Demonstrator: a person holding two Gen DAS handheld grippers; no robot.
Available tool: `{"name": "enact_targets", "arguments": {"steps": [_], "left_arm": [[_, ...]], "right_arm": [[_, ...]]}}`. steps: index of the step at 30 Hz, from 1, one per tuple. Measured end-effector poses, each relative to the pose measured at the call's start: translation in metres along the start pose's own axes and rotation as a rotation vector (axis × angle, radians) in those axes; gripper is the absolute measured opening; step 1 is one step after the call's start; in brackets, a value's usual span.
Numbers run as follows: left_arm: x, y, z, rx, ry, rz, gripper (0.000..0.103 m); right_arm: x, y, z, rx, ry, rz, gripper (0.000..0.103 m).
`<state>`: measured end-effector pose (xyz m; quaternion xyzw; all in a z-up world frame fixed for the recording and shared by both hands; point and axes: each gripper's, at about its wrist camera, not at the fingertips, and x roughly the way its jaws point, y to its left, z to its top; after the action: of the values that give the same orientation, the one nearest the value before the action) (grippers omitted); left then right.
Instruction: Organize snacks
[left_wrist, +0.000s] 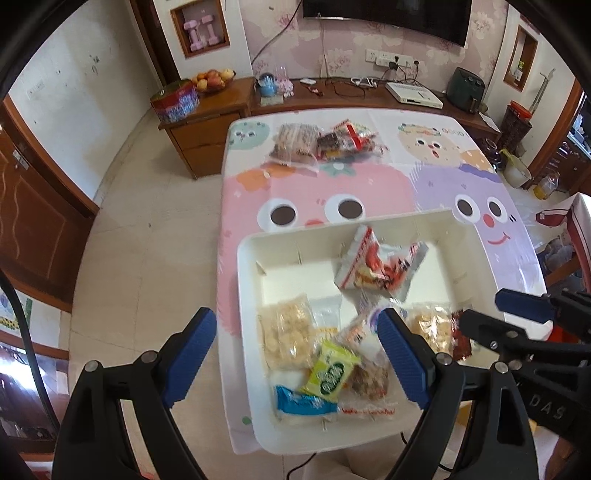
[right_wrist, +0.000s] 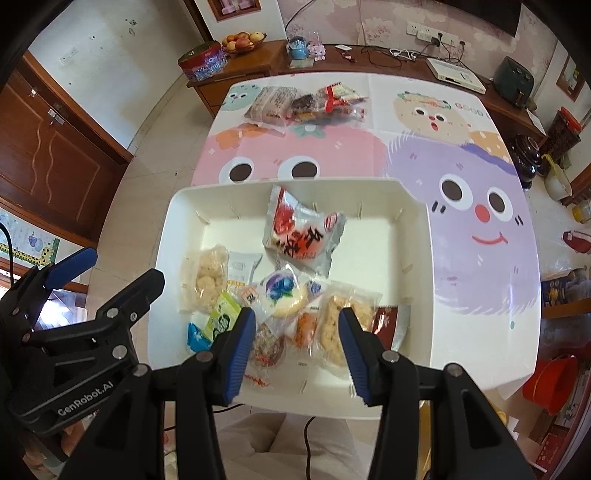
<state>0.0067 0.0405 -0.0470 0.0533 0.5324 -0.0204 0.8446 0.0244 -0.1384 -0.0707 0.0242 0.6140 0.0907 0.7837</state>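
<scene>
A white tray (left_wrist: 245, 266) (right_wrist: 417, 221) sits at the near end of the table and holds several snack packets. A red and white packet (left_wrist: 376, 264) (right_wrist: 301, 232) lies in its middle. A green packet (left_wrist: 330, 371) (right_wrist: 221, 317) and puffed-rice bags (left_wrist: 288, 334) (right_wrist: 338, 326) lie along the near side. A pile of loose snacks (left_wrist: 325, 142) (right_wrist: 306, 101) lies at the table's far end. My left gripper (left_wrist: 297, 360) is open and empty above the tray's near left corner. My right gripper (right_wrist: 297, 352) is open and empty above the tray's near edge.
The table wears a cartoon-face cloth (left_wrist: 314, 188) (right_wrist: 480, 229). A wooden sideboard (left_wrist: 221, 107) behind it carries a fruit bowl (left_wrist: 212, 81), a tin and cables. Tiled floor lies to the left. Jars and a red bucket (right_wrist: 554, 380) stand to the right.
</scene>
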Motion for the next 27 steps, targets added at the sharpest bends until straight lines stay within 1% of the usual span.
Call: {"name": "enact_targets", "arguments": {"steps": [4, 9, 13, 17, 19, 23, 26, 27], "left_arm": [[-0.002, 0.000, 0.017, 0.027, -0.038, 0.035, 0.088], [-0.002, 0.004, 0.052, 0.048, -0.076, 0.054, 0.088], [0.001, 0.012, 0.092, 0.044, -0.108, 0.077, 0.088], [0.006, 0.023, 0.142, 0.026, -0.117, 0.063, 0.088], [0.011, 0.025, 0.165, 0.033, -0.119, 0.061, 0.088], [0.035, 0.024, 0.210, 0.067, -0.094, 0.031, 0.089], [0.066, 0.018, 0.237, 0.107, -0.087, 0.045, 0.089], [0.079, 0.017, 0.246, 0.118, -0.078, 0.046, 0.089]], "right_arm": [[-0.007, -0.002, 0.023, -0.016, -0.035, 0.003, 0.047], [-0.016, -0.008, 0.061, -0.041, -0.091, -0.010, 0.047], [-0.022, -0.019, 0.103, -0.053, -0.133, -0.010, 0.047], [-0.028, -0.033, 0.146, -0.036, -0.158, 0.018, 0.047], [-0.033, -0.042, 0.170, -0.023, -0.178, 0.040, 0.047], [-0.029, -0.053, 0.214, -0.027, -0.202, 0.048, 0.048], [-0.009, -0.056, 0.247, -0.054, -0.191, 0.047, 0.048], [0.004, -0.058, 0.259, -0.063, -0.173, 0.049, 0.048]]}}
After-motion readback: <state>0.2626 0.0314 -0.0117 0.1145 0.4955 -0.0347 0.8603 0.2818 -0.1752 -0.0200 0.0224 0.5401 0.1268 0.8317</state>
